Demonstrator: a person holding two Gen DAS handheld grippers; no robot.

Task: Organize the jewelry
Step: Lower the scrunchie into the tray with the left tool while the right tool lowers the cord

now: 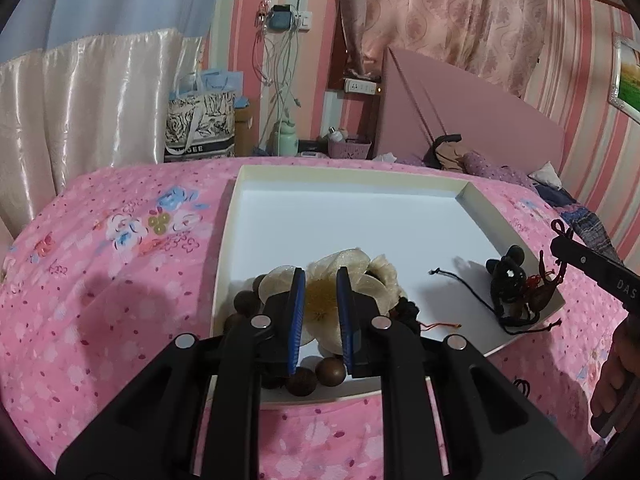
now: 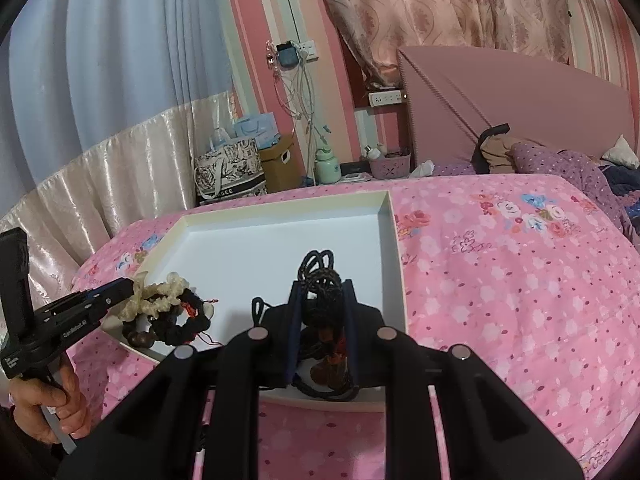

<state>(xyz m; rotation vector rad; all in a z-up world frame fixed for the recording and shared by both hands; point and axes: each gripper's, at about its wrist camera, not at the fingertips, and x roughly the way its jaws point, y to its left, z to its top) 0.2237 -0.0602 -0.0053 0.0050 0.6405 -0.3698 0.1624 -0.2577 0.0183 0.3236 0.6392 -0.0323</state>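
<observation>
Meanwhile, on a pink floral bed (image 1: 100, 280), two hand-held claws work the near edge of a shallow white box lid (image 1: 360, 216) that serves as the jewelry tray. The left claw (image 1: 321, 308) straddles a cream organza flower scrunchie (image 1: 344, 268), its blue-padded fingers (image 1: 297, 312) standing on either side of the flower's centre with a gap left between pad and fabric; it appears open around the piece, not pinching it. A wooden bead bracelet (image 1: 316, 372) curls under and around the flower, and a dark braided bracelet (image 2: 182, 320) lies touching its right side.

The right claw (image 2: 322, 316) is closed on a black corded pendant (image 2: 324, 300), the cord bunched between the fingers and its loops spilling forward past the tips, a reddish-brown charm hanging below near the tray's front rim. From the left wrist camera, this pendant sits at the tray's near right corner, well apart from the flower.

For each claw the piece lies directly ahead along the fingers. The pendant's long axis runs away from the person toward the tray's bare far end; the scrunchie is roughly round, with no clear axis, its face turned upward. Judging by this, the open floor beyond is where each piece could go.
</observation>
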